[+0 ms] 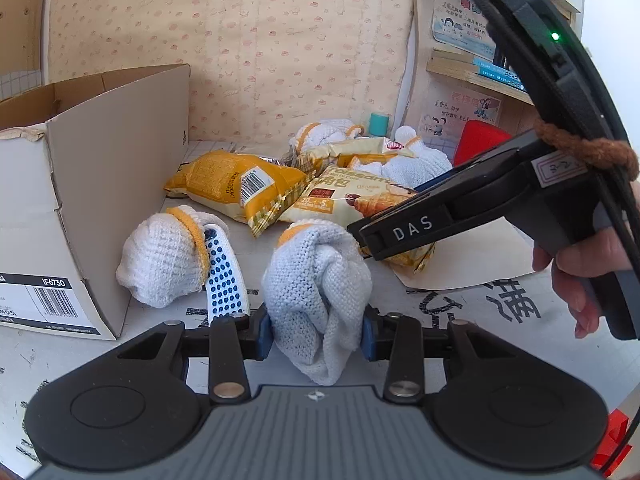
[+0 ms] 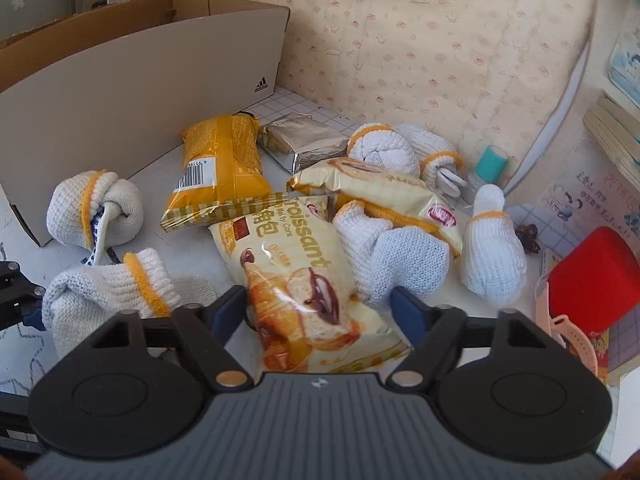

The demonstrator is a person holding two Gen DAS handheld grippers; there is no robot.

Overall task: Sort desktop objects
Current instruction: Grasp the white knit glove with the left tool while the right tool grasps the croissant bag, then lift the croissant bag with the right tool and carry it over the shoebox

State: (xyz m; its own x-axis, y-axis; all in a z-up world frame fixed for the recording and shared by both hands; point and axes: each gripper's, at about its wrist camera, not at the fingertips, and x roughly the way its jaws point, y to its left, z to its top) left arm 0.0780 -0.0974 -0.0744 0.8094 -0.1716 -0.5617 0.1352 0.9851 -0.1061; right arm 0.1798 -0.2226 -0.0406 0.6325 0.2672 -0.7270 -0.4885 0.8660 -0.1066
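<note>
The left tongs (image 1: 317,330) pinch a white glove ball (image 1: 316,280). The right tongs (image 2: 320,308) are spread around a croissant bag (image 2: 304,280).

The left gripper (image 1: 317,330) sits low and near, its fingers pressed against a bundle. The right gripper (image 2: 320,308) hovers with fingers spread wide.
</note>
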